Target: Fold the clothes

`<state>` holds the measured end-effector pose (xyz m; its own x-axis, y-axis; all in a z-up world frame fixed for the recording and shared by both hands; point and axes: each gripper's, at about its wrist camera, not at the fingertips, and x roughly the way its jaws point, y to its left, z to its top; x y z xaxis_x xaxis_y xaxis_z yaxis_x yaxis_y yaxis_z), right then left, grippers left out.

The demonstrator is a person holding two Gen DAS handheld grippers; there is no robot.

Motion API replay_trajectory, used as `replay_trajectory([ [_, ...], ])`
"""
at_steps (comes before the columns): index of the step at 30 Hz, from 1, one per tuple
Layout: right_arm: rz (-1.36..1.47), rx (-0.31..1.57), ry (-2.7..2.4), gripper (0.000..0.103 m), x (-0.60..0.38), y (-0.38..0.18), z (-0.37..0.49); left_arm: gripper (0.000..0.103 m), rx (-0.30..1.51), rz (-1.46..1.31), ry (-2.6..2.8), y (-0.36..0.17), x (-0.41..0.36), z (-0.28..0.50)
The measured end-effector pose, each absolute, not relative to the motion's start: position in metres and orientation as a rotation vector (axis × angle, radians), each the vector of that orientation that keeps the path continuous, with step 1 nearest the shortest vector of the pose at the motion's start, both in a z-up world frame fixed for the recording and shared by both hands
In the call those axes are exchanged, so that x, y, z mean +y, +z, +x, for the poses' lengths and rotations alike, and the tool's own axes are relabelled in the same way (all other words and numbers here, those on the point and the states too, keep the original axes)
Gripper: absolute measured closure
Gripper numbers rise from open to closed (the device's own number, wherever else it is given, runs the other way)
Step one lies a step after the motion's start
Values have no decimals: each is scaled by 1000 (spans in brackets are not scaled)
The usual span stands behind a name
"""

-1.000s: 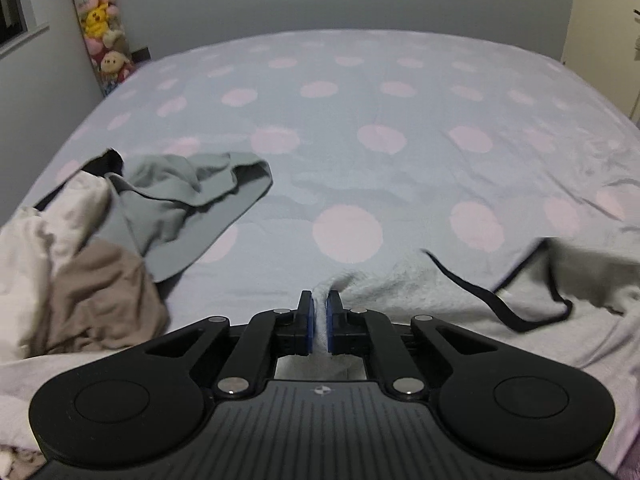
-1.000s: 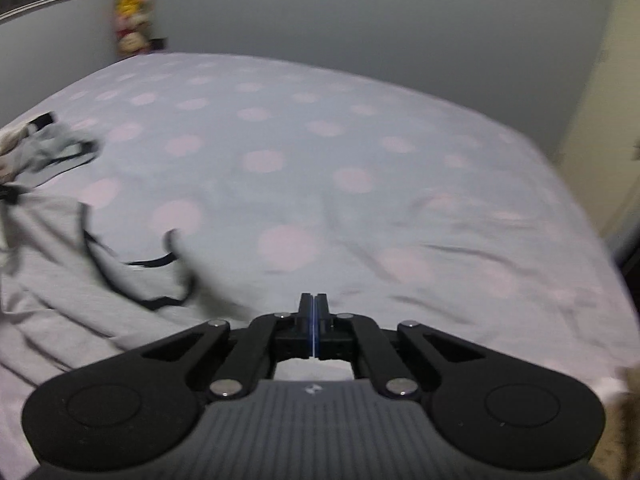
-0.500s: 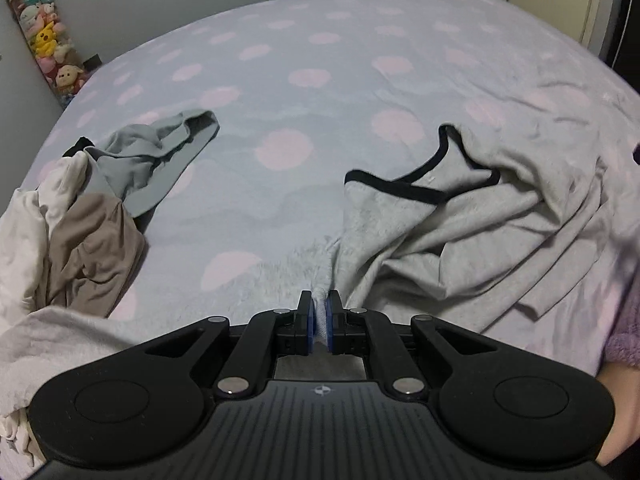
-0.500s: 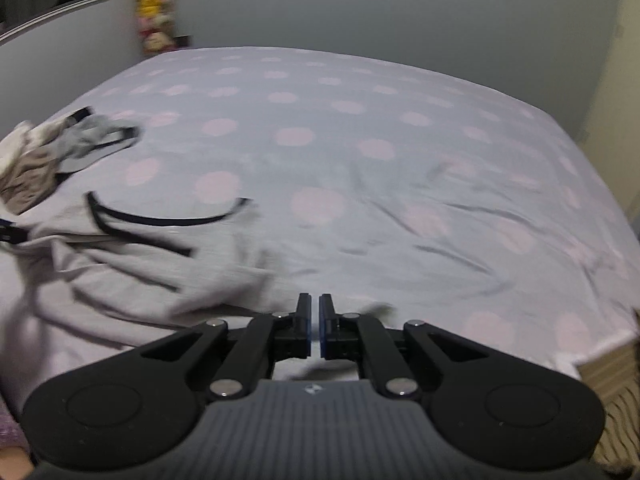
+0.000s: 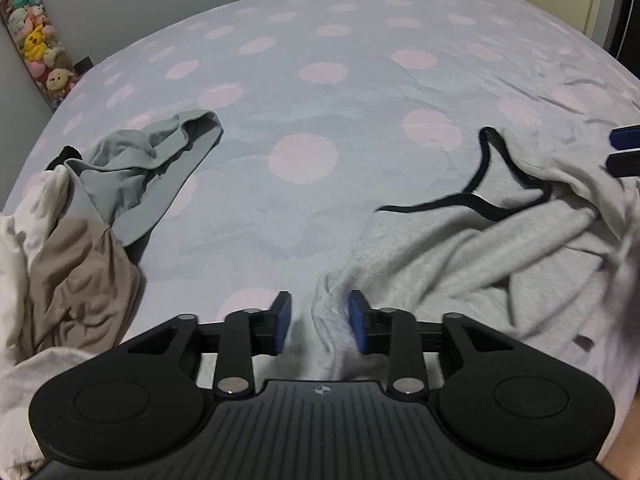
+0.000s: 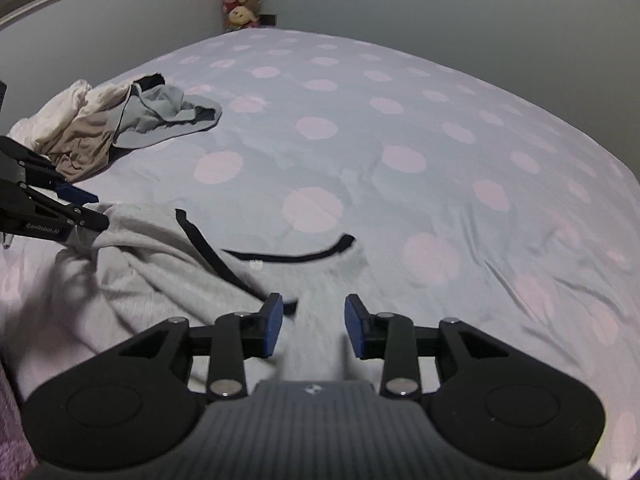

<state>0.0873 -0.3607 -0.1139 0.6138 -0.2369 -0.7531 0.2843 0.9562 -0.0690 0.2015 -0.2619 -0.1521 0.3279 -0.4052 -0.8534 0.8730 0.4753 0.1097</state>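
A light grey garment with black trim (image 5: 480, 248) (image 6: 160, 272) lies crumpled on the polka-dot bed, neckline toward the far side. My left gripper (image 5: 319, 320) hovers over its left corner. Its jaws are opening, and a ridge of the grey cloth stands between the blue pads without being pinched. My right gripper (image 6: 315, 326) is over the garment's right side, near the black trim. Its jaws are opening too, with blurred cloth lying loose under the gap. Each gripper shows in the other's view: the left gripper (image 6: 94, 208) and the right gripper (image 5: 624, 148).
A pile of other clothes (image 5: 76, 272) (image 6: 100, 120), white, brown and grey-green, lies at the bed's left side. The lilac sheet with pink dots (image 5: 320, 80) spreads beyond. Stuffed toys (image 5: 36, 52) hang in the far corner. A purple sleeve (image 6: 8, 420) shows low on the left.
Both grippers were shut on the grey garment and now stand apart, so the cloth is let go. The garment has settled lower onto the bed as both hands came down.
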Motion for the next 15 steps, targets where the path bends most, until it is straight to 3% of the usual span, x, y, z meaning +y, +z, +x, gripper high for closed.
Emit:
replay_trajectory([
  [5, 29, 930, -264, 64, -366, -142, 132, 56, 907, 612, -982, -166, -268, 223],
  [9, 16, 998, -268, 64, -374, -168, 149, 56, 988, 533, -1029, -179, -269, 240],
  [13, 43, 1047, -302, 68, -387, -182, 142, 67, 1095, 445, -1037, -185, -266, 248],
  [15, 63, 1038, -328, 75, -391, -178, 130, 76, 1118, 410, -1040, -182, -262, 251],
])
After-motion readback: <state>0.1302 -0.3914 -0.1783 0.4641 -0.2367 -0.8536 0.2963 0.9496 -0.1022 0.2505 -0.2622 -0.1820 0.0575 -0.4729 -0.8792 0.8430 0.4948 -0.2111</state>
